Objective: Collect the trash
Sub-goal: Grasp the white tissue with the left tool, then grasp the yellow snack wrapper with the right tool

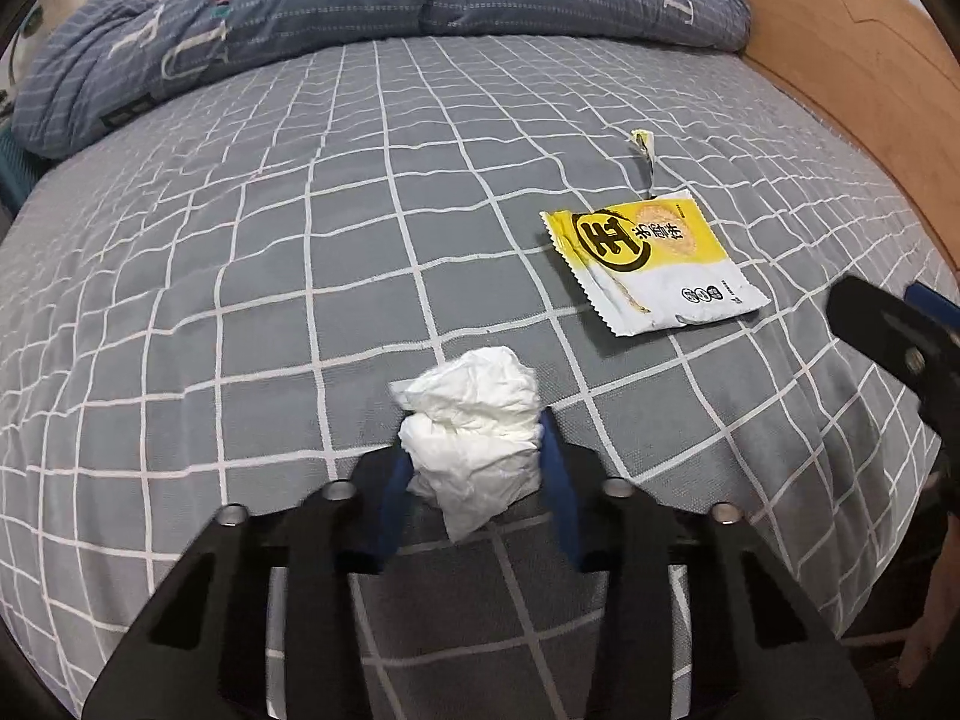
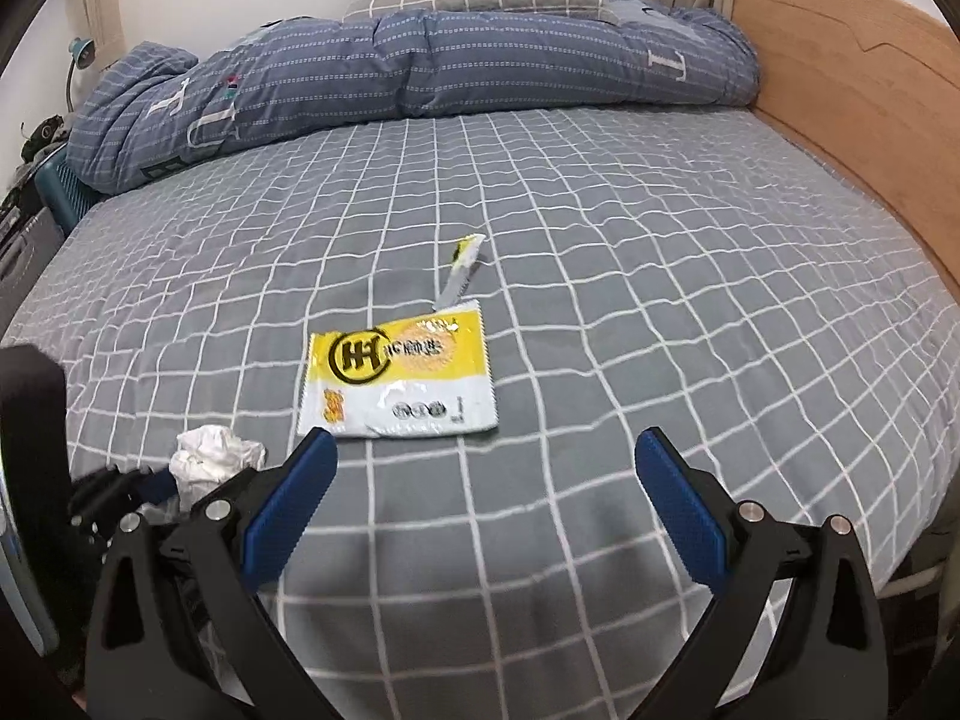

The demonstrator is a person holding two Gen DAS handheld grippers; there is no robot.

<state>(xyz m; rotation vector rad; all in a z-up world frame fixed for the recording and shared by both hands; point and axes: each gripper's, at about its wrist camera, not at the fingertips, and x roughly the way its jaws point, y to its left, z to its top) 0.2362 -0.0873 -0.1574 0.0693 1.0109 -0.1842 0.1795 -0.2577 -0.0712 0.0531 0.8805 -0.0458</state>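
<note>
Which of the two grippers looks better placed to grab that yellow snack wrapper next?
The right gripper. Its jaws are open and empty with the yellow snack wrapper lying just ahead of them. The left gripper is shut on a crumpled tissue.

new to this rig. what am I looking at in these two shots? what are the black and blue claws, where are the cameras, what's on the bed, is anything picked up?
There is no robot arm here: a person holds a two-finger gripper in each hand, black frames with blue pads. Each gripper carries a fisheye camera that looks forward along its fingers, so one picture is the left gripper's view and the other the right's.

Both look across a bed with a grey checked sheet, a folded blue quilt at the far end and a wooden bed frame at the side.

The left gripper is closed on a crumpled white tissue. The right gripper is open and empty, just short of a yellow and white snack wrapper. A torn-off wrapper strip lies beyond it.
</note>
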